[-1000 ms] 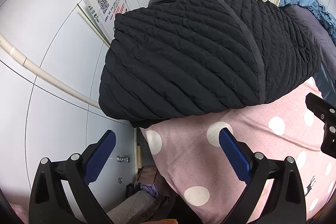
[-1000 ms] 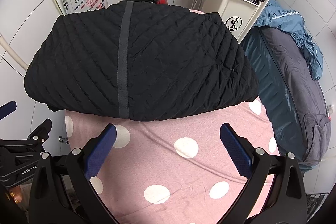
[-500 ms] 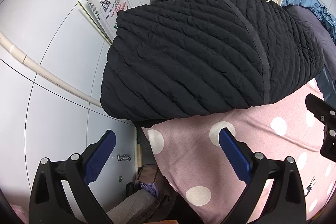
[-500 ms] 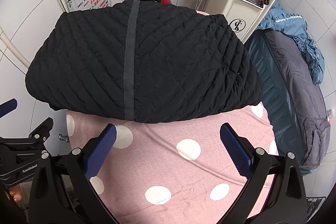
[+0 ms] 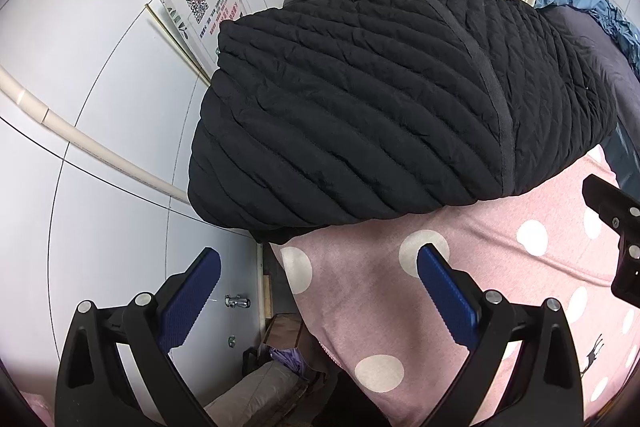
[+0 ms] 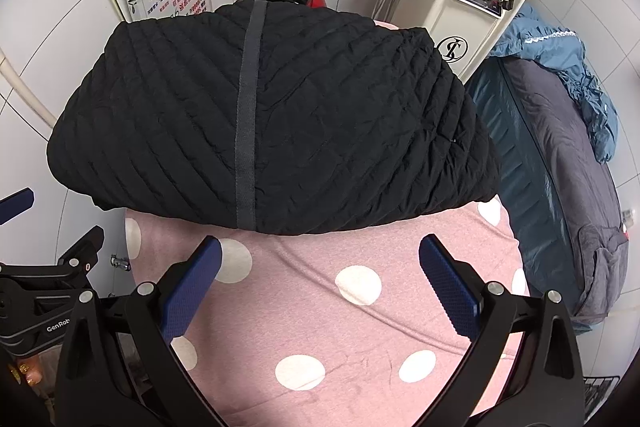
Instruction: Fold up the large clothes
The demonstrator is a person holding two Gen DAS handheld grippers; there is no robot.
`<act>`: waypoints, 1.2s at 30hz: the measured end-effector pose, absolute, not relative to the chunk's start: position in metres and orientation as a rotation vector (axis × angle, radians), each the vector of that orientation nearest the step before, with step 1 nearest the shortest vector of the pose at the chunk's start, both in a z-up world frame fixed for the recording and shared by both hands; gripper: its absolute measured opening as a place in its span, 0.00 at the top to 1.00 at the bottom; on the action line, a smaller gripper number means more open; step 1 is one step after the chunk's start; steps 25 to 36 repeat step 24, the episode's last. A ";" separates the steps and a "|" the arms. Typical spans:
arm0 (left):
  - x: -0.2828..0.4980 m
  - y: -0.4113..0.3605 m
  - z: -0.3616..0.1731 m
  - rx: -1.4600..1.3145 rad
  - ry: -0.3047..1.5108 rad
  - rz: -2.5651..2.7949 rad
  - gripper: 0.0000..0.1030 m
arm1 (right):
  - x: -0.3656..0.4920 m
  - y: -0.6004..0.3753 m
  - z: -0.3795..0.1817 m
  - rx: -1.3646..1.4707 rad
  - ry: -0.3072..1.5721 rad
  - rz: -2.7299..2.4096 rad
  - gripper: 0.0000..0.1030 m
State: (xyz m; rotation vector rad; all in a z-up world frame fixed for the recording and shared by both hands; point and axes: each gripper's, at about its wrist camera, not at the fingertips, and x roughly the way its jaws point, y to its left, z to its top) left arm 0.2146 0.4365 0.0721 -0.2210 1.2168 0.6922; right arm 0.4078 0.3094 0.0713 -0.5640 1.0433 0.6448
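With both the left tongs [image 5: 318,291] and right tongs [image 6: 320,279] gaping empty, the black quilted jacket [image 6: 276,131], apparently overhanging the bed's [image 6: 360,327] left edge, might slide off.

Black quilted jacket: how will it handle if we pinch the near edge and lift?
The black quilted jacket looks puffy and wrinkled, so probably floppy and light. It is folded in layers, so lifting its edge may unfold it. Its smooth shell might slip over the pink dotted cover.

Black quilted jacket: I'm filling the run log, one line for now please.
black quilted jacket: folded on pink polka-dot sheet | left gripper: open | right gripper: open
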 end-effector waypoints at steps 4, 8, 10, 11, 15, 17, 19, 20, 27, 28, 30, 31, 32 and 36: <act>0.213 0.434 0.076 -0.205 1.173 0.697 0.06 | 0.408 0.310 0.072 -0.566 1.041 0.647 0.05; 0.213 0.436 0.078 -0.213 1.163 0.701 0.06 | 0.407 0.311 0.071 -0.570 1.040 0.646 0.05; 0.214 0.436 0.078 -0.200 1.165 0.708 0.06 | 0.407 0.311 0.071 -0.571 1.040 0.645 0.05; 0.214 0.436 0.078 -0.196 1.167 0.710 0.06 | 0.407 0.311 0.071 -0.570 1.041 0.646 0.05; 0.215 0.436 0.077 -0.198 1.177 0.702 0.06 | 0.407 0.311 0.071 -0.572 1.039 0.647 0.05; 0.214 0.435 0.078 -0.195 1.177 0.703 0.06 | 0.406 0.312 0.071 -0.575 1.038 0.647 0.05; 0.214 0.433 0.078 -0.185 1.177 0.704 0.06 | 0.406 0.312 0.070 -0.576 1.038 0.647 0.05; 0.214 0.433 0.078 -0.186 1.177 0.702 0.06 | 0.406 0.312 0.070 -0.576 1.038 0.648 0.05; 0.214 0.434 0.078 -0.195 1.178 0.699 0.06 | 0.406 0.313 0.070 -0.576 1.037 0.649 0.05; 0.214 0.434 0.078 -0.195 1.178 0.699 0.06 | 0.406 0.313 0.070 -0.576 1.037 0.649 0.05; 0.214 0.434 0.078 -0.195 1.178 0.699 0.06 | 0.406 0.313 0.070 -0.576 1.037 0.649 0.05; 0.214 0.434 0.078 -0.195 1.178 0.699 0.06 | 0.406 0.313 0.070 -0.576 1.037 0.649 0.05; 0.214 0.434 0.078 -0.195 1.178 0.699 0.06 | 0.406 0.313 0.070 -0.576 1.037 0.649 0.05; 0.214 0.434 0.078 -0.195 1.178 0.699 0.06 | 0.406 0.313 0.070 -0.576 1.037 0.649 0.05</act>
